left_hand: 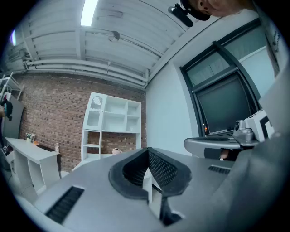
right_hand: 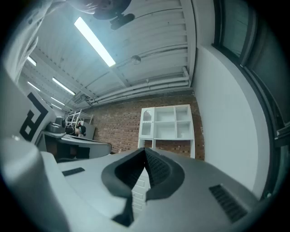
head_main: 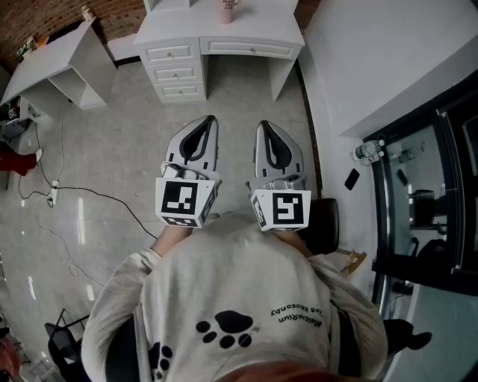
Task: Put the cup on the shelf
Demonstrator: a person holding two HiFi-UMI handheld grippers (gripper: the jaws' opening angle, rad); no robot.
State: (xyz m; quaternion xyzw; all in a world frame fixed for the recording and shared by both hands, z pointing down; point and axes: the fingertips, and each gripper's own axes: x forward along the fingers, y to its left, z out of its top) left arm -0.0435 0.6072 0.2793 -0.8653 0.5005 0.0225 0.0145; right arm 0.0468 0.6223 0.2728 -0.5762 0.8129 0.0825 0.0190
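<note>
A pink cup point(head_main: 228, 9) stands on the white desk point(head_main: 250, 33) with drawers at the far end of the floor, and the left gripper view shows the cup point(left_hand: 116, 151) as a small shape low down. Above the desk rises a white shelf unit point(left_hand: 113, 120) against the brick wall; the right gripper view also shows the shelf unit point(right_hand: 166, 122). My left gripper point(head_main: 211, 121) and right gripper point(head_main: 263, 125) are held side by side in front of the person's chest, pointing toward the desk and well short of it. Both the left gripper point(left_hand: 147, 150) and the right gripper point(right_hand: 145, 150) are shut with nothing in them.
A second white desk point(head_main: 60, 67) stands at the left. Cables point(head_main: 82, 195) and a power strip point(head_main: 52, 195) lie on the pale floor. A black chair point(head_main: 326, 224) is close on the right, beside a white wall and a dark glass cabinet point(head_main: 429, 201).
</note>
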